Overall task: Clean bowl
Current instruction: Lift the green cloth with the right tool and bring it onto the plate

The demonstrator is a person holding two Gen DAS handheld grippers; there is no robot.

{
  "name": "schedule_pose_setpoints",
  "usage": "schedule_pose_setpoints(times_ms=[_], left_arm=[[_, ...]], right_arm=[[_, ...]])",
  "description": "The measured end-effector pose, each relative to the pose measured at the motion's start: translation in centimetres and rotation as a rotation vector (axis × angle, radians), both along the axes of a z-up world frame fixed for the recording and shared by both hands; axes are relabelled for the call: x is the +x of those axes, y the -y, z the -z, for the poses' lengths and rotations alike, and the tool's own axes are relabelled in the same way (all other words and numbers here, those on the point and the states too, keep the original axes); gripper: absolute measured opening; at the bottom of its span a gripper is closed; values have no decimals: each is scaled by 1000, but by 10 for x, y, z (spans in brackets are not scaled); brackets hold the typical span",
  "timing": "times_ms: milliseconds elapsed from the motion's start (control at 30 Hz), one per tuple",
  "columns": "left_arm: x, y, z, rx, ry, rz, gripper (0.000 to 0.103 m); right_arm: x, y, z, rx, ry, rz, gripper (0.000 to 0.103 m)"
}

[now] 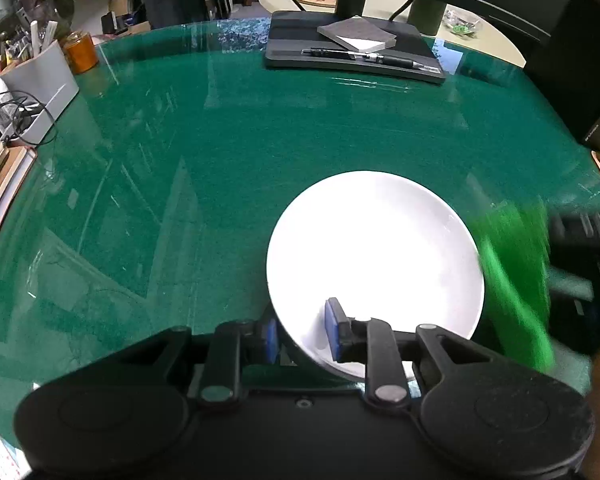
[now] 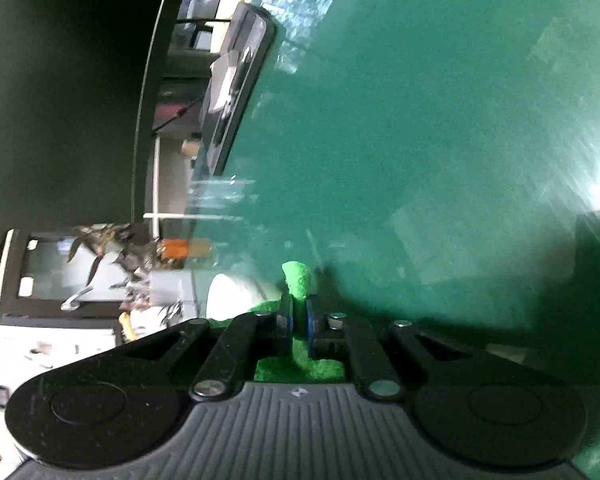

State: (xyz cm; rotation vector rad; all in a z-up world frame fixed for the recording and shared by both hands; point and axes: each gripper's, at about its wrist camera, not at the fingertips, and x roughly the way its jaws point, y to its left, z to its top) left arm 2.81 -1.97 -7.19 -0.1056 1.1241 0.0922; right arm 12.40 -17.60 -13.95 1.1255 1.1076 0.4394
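Green glass-topped worktop; left tool pinches round white ceramic bowl rim to steady it; right tool clamps bright green cloth for wiping.

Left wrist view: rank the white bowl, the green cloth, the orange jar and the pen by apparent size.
1. white bowl
2. green cloth, blurred, extent unsure
3. pen
4. orange jar
Pen and jar lie far from the camera, so true sizes stay unsure.
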Motion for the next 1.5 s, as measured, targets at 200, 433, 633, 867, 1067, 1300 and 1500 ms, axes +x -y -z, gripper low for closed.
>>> schedule_pose_setpoints(times_ms=[200,433,633,867,1067,1300,1500], left_arm=[[-3,3,-1,-9,-13,50,24],[-14,17,-1,-18,-18,157,24],[-12,13,1,-40,-18,162,24],[-5,18,1,-46,-38,218,24],[-5,26,-1,-7,-43,240,24],[-4,31,-2,29,-11,227,28],[-2,33,-2,41,-8,256,29]], right_arm=[[6,-4,-3,2,37,3,9],[-30,38,5,-3,-59,33,9],[5,11,10,20,-14,3,10],[-27,45,10,32,-64,14,11],[-2,19,18,53,-66,-22,11],[-15,29,8,17,-26,-63,11],[-30,45,14,24,-102,-45,11]])
